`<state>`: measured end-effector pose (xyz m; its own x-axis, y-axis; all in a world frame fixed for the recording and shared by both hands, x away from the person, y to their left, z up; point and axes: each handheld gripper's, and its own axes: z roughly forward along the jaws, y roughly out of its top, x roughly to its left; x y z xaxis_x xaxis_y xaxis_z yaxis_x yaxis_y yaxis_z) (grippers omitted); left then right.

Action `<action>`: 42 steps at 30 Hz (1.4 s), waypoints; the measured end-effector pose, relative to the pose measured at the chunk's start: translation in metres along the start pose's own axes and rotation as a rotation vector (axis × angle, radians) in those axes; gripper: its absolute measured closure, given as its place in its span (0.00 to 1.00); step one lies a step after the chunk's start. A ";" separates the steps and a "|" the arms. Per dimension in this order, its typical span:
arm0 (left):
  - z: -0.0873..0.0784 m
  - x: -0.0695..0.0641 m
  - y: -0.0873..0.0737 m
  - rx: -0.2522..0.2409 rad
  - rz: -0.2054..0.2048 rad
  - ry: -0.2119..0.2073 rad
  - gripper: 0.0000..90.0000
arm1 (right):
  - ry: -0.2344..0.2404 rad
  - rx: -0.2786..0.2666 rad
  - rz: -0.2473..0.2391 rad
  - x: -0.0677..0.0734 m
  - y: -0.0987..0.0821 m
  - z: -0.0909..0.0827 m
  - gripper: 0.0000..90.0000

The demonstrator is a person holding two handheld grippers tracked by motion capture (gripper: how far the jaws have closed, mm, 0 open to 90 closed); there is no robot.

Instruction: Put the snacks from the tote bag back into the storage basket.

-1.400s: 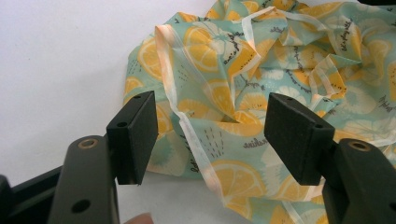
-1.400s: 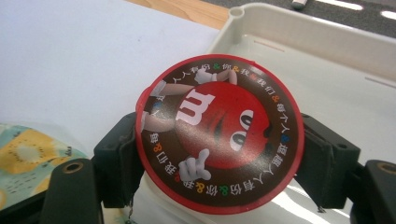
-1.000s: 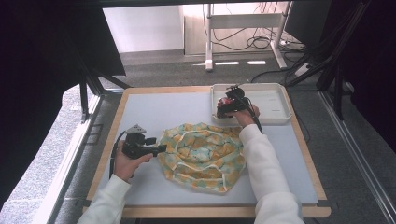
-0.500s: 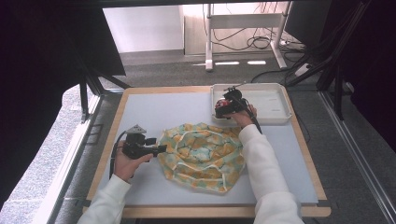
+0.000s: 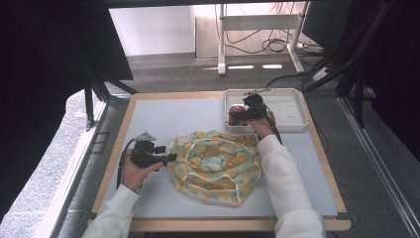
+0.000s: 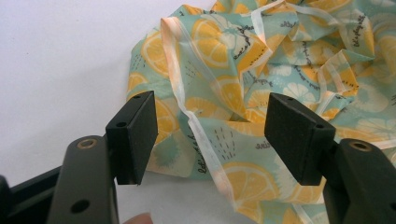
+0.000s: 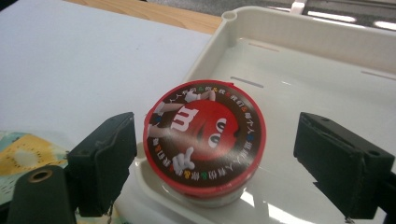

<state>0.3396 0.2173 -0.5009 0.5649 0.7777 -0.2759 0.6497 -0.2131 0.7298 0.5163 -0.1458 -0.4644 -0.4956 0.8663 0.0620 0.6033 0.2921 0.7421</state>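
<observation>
Grey carpet and dark curtains surround a wood-edged table (image 5: 114, 163) with a pale grey top, and the white tray (image 5: 292, 106) at its far right corner serves as the landmark. Inside that tray, at its near left corner, sits a round red candy tin (image 7: 205, 142) with a cartoon face on its lid; in the high view the tin (image 5: 236, 114) is mostly covered by the right gripper (image 5: 247, 115) and hard to make out. The right gripper (image 7: 212, 158) has its jaws spread wide on either side of the tin, having just been opening; the pads stand clear of the tin's rim, with a visible gap on the right and a narrow one on the left. The tin's lower body is hidden behind the tray's near wall (image 7: 205, 56). Just in front of the tray, toward the person, lies a crumpled cloth (image 5: 215, 158) printed with orange slices on mint green and edged with pale trim; its folds hide whatever is beneath. At the cloth's left edge, well away from the tray, the left gripper (image 5: 166, 157) rests low with its jaws apart, and in the left gripper view the cloth (image 6: 261, 84) lies between and beyond the pads (image 6: 135, 135) without being pinched. White sleeves enter from the bottom, cut off at the frame.
</observation>
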 end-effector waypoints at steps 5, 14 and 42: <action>-0.001 0.000 0.001 -0.002 0.002 0.001 0.38 | 0.028 -0.036 -0.011 -0.002 -0.003 -0.015 0.17; -0.004 -0.002 0.001 -0.012 0.004 0.002 0.38 | 0.082 -0.082 -0.060 0.013 -0.017 -0.047 0.19; -0.003 -0.002 0.001 -0.008 0.009 0.015 0.38 | 0.116 -0.109 -0.099 -0.002 -0.120 -0.139 0.26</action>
<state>0.3370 0.2173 -0.4979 0.5631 0.7844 -0.2601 0.6407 -0.2155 0.7369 0.3576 -0.2386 -0.4605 -0.6217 0.7812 0.0573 0.4801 0.3223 0.8159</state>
